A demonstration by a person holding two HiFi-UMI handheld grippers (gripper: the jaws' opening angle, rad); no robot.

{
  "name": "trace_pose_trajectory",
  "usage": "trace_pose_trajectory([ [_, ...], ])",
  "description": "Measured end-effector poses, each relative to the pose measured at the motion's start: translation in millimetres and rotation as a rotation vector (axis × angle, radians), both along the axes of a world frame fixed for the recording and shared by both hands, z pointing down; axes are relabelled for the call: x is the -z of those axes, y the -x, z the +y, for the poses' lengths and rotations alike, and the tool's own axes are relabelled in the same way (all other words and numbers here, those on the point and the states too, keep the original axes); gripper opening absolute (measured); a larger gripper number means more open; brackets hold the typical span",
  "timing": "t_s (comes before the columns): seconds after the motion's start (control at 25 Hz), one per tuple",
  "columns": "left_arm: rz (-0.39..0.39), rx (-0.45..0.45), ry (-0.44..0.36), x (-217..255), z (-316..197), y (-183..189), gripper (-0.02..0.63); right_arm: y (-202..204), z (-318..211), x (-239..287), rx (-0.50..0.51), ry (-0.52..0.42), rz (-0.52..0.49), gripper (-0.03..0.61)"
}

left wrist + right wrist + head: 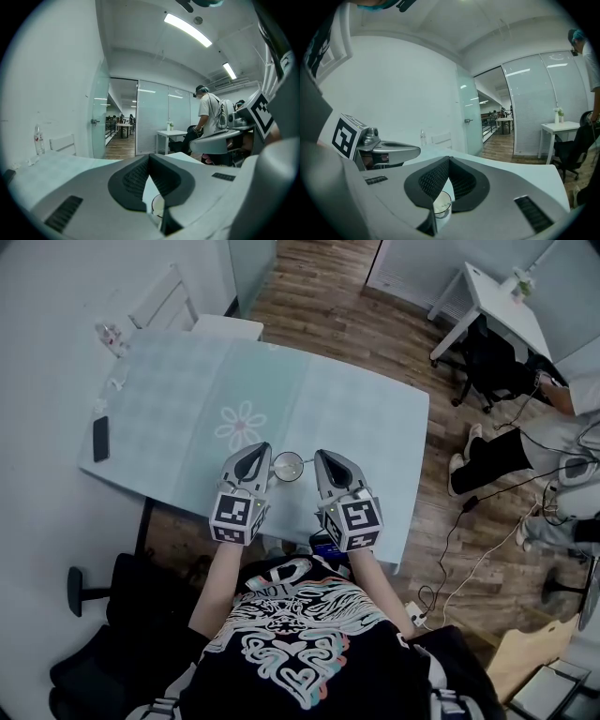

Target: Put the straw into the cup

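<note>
A clear glass cup (pixel 288 466) stands near the front edge of the pale green table (pixel 356 409), between my two grippers. My left gripper (pixel 260 449) sits just left of the cup with its tips together, and nothing shows between them. My right gripper (pixel 322 457) sits just right of the cup, also shut on nothing visible. In the left gripper view the left gripper (pixel 149 155) has the cup (pixel 157 206) showing low behind its closed tips. The right gripper (pixel 449 158) likewise has the cup (pixel 440 204) below its jaws. I can make out no straw in any view.
A dark phone (pixel 100 438) lies at the table's left edge, with a bottle (pixel 111 334) and a white chair (pixel 164 301) at the far left corner. A person in a black chair (pixel 497 362) sits by a white desk (pixel 502 306) at the right. Cables (pixel 469 549) trail on the wooden floor.
</note>
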State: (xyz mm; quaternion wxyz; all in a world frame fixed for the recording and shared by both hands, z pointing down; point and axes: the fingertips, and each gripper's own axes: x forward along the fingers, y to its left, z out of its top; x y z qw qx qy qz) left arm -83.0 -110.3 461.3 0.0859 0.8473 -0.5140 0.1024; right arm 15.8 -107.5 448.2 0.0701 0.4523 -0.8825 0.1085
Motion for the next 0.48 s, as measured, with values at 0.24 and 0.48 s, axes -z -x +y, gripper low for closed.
trace_pose_trajectory([
  [0.24,0.004,0.000,0.003,-3,0,1,0.003,4,1,0,0.014,0.003,-0.003,0.028],
  [0.48,0.001,0.013,-0.003,-2,-10,5,0.003,0,-9,0,0.010,-0.003,0.000,0.028],
])
